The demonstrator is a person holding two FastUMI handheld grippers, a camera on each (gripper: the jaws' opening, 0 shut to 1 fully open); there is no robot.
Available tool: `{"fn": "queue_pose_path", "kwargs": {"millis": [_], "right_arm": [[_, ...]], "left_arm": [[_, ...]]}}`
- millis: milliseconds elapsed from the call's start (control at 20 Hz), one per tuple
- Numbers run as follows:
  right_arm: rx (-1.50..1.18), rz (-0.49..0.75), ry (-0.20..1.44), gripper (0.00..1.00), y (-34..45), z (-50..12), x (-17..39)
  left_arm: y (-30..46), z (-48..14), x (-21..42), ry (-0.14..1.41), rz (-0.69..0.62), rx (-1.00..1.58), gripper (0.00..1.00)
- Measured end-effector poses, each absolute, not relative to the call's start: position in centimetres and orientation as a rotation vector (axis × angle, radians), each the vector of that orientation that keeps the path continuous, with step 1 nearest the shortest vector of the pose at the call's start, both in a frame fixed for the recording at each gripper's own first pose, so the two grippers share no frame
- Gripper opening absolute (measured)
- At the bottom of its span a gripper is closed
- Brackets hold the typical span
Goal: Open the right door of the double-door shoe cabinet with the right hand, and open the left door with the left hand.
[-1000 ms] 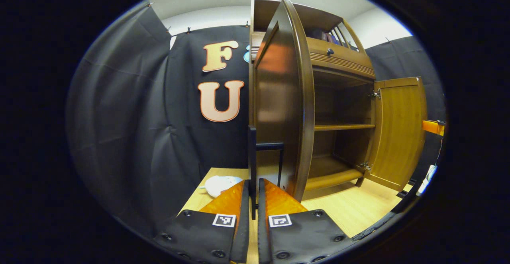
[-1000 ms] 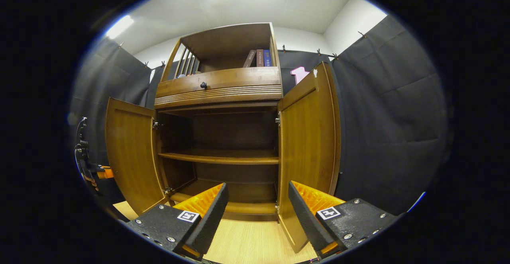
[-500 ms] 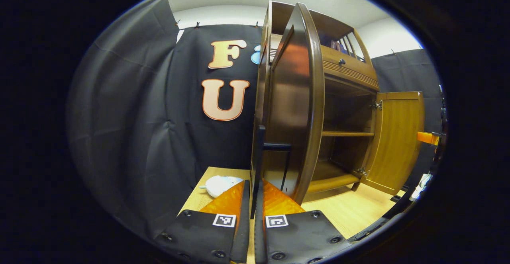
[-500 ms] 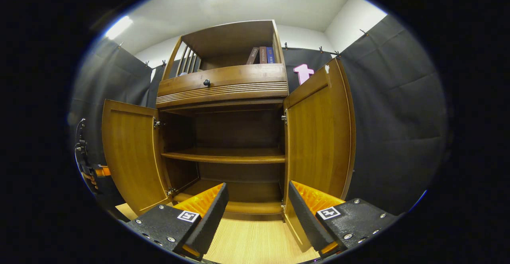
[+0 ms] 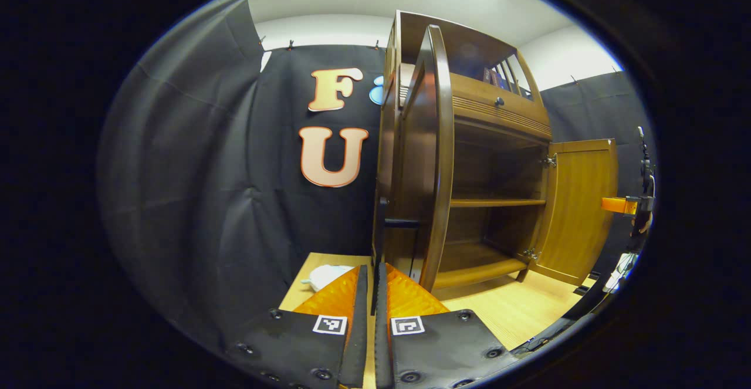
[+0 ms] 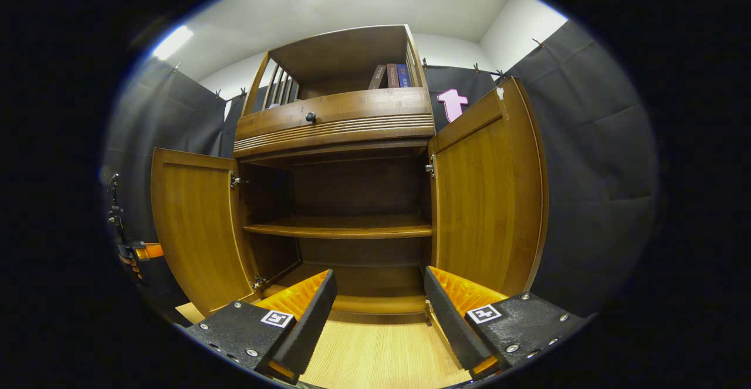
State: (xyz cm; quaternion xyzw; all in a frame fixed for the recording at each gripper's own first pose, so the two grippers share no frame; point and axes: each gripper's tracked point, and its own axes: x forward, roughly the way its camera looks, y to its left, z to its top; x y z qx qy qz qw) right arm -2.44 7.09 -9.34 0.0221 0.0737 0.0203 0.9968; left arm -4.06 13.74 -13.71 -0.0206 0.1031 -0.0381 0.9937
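Observation:
The wooden shoe cabinet (image 6: pixel 334 125) stands with both doors swung outward. In the left gripper view the left door (image 5: pixel 425 160) is seen nearly edge-on. My left gripper (image 5: pixel 374 271) is shut on its thin black handle (image 5: pixel 382 225). The right door (image 5: pixel 578 207) stands wide, with the right gripper (image 5: pixel 628 204) beyond it. In the right gripper view my right gripper (image 6: pixel 378 286) is open and holds nothing, low in front of the cabinet's opening. There the left door (image 6: pixel 193 225) and right door (image 6: pixel 487 201) flank a bare middle shelf (image 6: pixel 337 227). The left gripper (image 6: pixel 141 251) shows past the left door.
A drawer with a dark knob (image 6: pixel 310 117) sits above the doors, and books (image 6: pixel 393 76) stand on the top shelf. A white object (image 5: pixel 325 274) lies on the wooden floor (image 6: pixel 375 354) left of the cabinet. Black cloth walls close in on both sides.
The left door has swung further outward with my left gripper on its handle. The right door now appears wider in the right gripper view; that gripper stays open.

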Motion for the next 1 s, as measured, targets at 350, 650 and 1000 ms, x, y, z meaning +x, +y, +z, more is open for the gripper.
{"fn": "queue_pose_path", "kwargs": {"millis": [350, 650, 1000], "right_arm": [[0.058, 0.01, 0.127, 0.92, 5.4, -7.8, -2.8], [0.048, 0.008, 0.114, 0.92, 4.7, -5.9, -3.2], [0.0, 0.059, 0.108, 0.92, 5.3, -3.3, -3.8]], "left_arm": [[12.7, -8.3, -7.5, 0.164, 0.003, -0.048, 0.05], [7.7, -4.2, -8.1, 0.134, -0.039, -0.029, 0.43], [2.6, -0.3, -7.2, 0.089, -0.061, -0.035, 0.77]]}}
